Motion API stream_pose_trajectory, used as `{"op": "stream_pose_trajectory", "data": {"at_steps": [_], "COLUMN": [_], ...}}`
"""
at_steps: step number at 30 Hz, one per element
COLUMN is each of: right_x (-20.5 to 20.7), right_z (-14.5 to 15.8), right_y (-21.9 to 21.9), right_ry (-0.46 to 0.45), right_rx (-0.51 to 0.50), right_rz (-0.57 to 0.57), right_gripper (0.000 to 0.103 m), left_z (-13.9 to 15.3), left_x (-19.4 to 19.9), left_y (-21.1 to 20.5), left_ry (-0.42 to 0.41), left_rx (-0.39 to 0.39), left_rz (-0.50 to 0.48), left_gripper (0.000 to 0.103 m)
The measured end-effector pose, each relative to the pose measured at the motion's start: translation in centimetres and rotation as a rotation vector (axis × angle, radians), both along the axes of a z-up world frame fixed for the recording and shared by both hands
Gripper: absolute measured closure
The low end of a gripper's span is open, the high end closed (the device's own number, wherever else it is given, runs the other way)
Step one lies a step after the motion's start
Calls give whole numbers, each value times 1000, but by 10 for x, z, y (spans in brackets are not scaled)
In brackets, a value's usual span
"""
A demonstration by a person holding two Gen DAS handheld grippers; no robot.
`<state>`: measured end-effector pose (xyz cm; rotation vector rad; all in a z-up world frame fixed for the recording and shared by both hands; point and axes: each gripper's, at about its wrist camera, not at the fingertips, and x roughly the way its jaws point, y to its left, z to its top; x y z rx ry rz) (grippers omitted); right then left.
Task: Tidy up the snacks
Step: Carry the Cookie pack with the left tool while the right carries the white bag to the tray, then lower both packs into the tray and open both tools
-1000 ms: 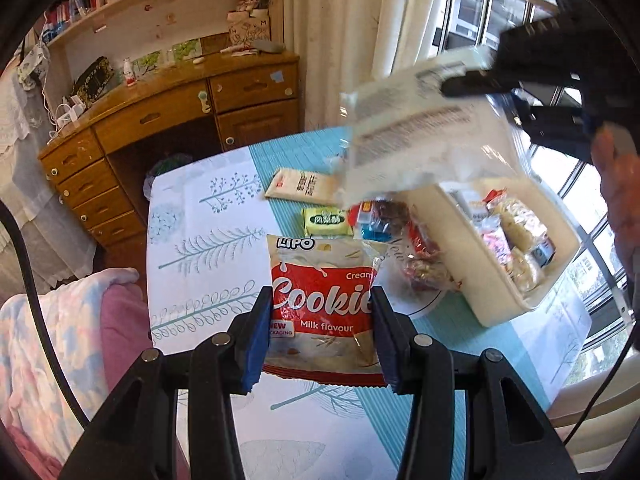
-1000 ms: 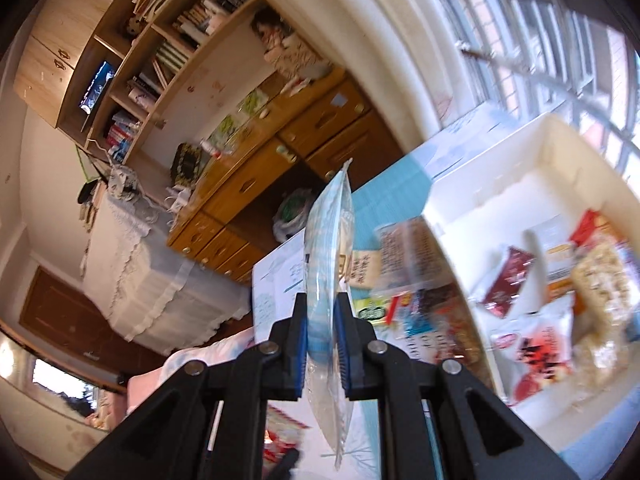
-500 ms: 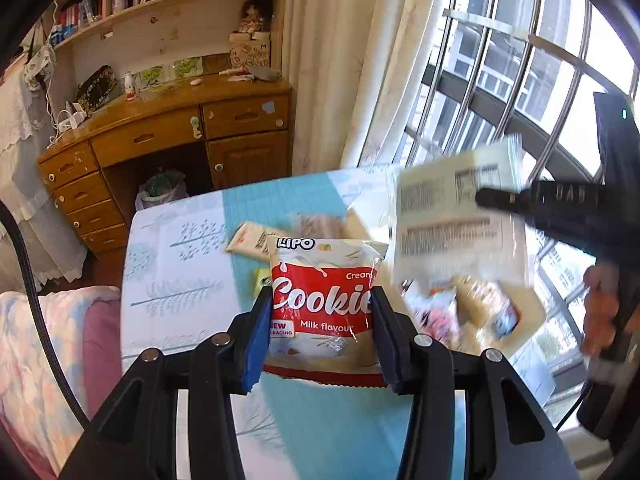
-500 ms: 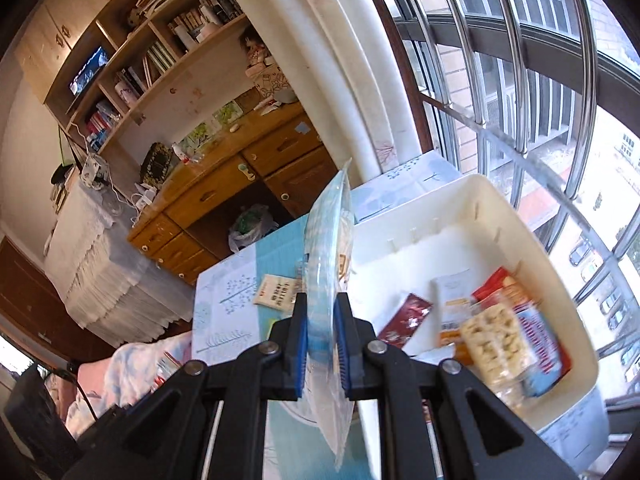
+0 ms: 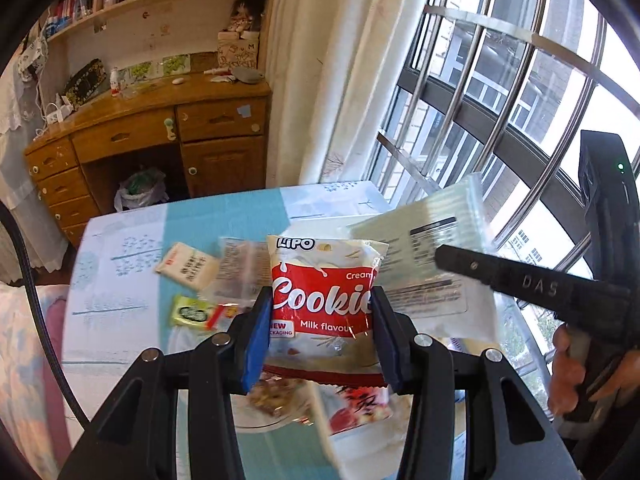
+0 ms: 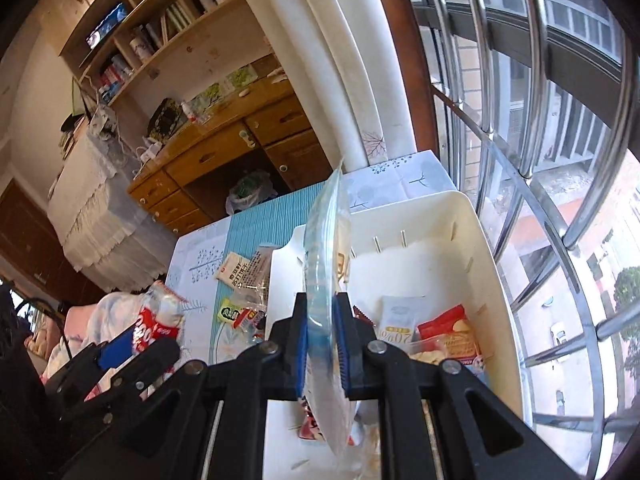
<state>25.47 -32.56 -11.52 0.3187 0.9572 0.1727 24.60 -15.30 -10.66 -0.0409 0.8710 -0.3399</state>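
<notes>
My left gripper is shut on a red and white Lipo cookie bag, held above the table. It also shows in the right wrist view. My right gripper is shut on a clear flat snack packet, held edge-on over the white bin. That packet shows in the left wrist view, just right of the cookie bag. The bin holds several snack packs.
Loose snacks lie on the blue and white tablecloth: a white packet, a yellow-green one, a clear one. A wooden desk stands beyond the table. Barred windows are at the right.
Both grippers have moved toward the window side with their packets. The right gripper's packet has come lower over the white bin. The left gripper's cookie bag now hangs near the bin.
</notes>
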Motion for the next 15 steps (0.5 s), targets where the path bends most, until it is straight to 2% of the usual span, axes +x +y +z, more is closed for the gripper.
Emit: {"op": "stream_pose_trajectory", "data": {"at_steps": [5, 11, 15], "right_x": [13, 22, 22], "right_z": [-11, -24, -21], "right_y": [-15, -44, -58], "right_ry": [24, 62, 39], "right_rx": [-29, -43, -55], "right_rz": [35, -1, -22], "right_gripper": [88, 85, 70], "left_z": [-12, -22, -28], "left_x": [15, 24, 29], "left_y": [-29, -56, -66], "left_ry": [31, 56, 87], "left_rx": [-22, -31, -50], "left_rz": [1, -21, -29], "left_gripper": [58, 57, 55]}}
